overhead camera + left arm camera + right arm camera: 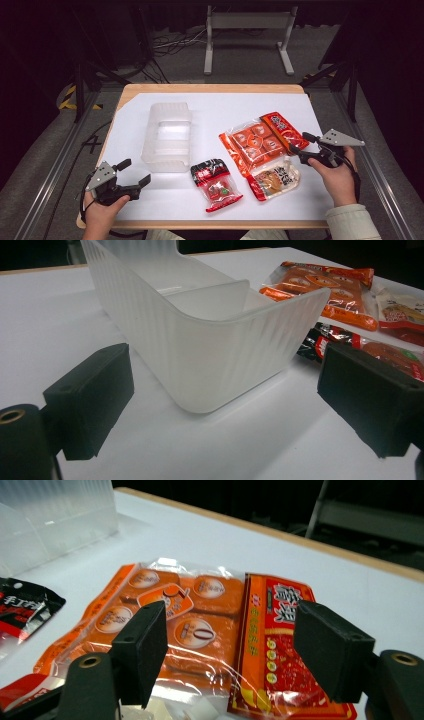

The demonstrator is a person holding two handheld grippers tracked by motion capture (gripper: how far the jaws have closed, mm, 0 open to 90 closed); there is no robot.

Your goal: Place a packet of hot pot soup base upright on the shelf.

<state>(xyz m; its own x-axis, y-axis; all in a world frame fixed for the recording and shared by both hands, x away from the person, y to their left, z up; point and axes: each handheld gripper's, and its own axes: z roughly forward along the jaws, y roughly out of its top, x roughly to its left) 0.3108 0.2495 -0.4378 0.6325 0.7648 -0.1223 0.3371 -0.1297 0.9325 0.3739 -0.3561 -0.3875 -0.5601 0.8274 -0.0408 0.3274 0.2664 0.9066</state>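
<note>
White tabletop (165, 200): my right claw (299, 143), jaws part-open and gripping nothing, hovers at the orange snack pack's (257, 141) near end; its long axis runs away from me; left claw (134, 173) open, far.

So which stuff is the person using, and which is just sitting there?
In use:
right gripper, jaws open
orange snack pack, right at those jaws
left gripper, open, near the clear plastic bin

Just lying there:
black-and-red packet
pale packet
metal stand behind the table

three snack packets (258, 141), one plastic bin (167, 136)
</note>
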